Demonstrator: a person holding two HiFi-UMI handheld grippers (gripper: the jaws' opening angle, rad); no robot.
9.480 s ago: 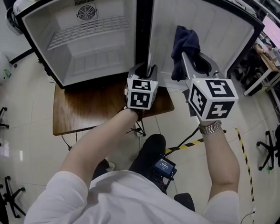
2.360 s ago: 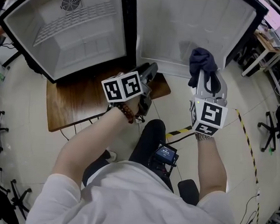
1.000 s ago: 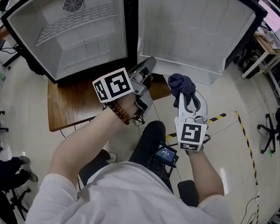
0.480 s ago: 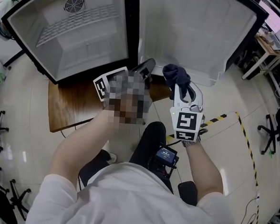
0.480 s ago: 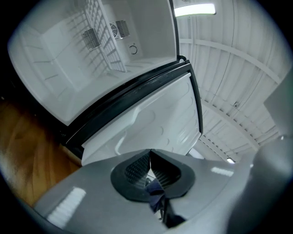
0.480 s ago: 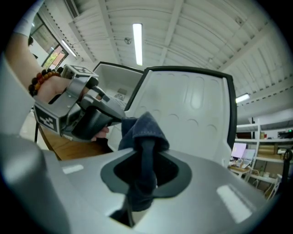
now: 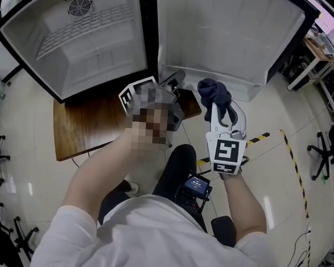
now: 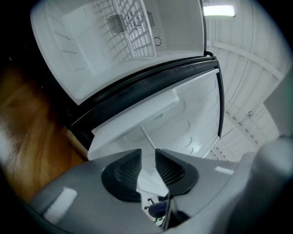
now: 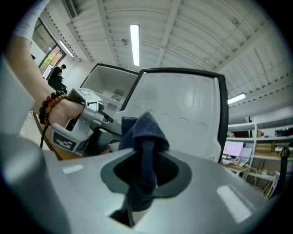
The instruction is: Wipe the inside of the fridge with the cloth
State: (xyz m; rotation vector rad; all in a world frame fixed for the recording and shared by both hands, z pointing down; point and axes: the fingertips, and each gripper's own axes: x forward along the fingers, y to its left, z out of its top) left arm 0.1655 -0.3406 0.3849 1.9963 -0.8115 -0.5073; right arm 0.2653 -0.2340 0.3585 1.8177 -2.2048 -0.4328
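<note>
Head view shows one fridge (image 7: 75,55) with its one door (image 7: 225,37) swung open, resting on one wooden counter (image 7: 82,124), plus one cloth (image 7: 214,92) and two grippers. Inside the fridge you have one wire shelf (image 7: 71,33) and one round fan grille (image 7: 79,6). Your right gripper (image 7: 216,108) has its jaws clamped on the dark blue cloth. The cloth fills the gap between them and bunches up past the tips, in front of the door and outside the fridge. Your left gripper (image 8: 148,154) has just been opening its jaws; they stand slightly apart with nothing between them, facing the door's inner panel. The right gripper's cube (image 7: 227,154) carries a black-and-white square marker.
</note>
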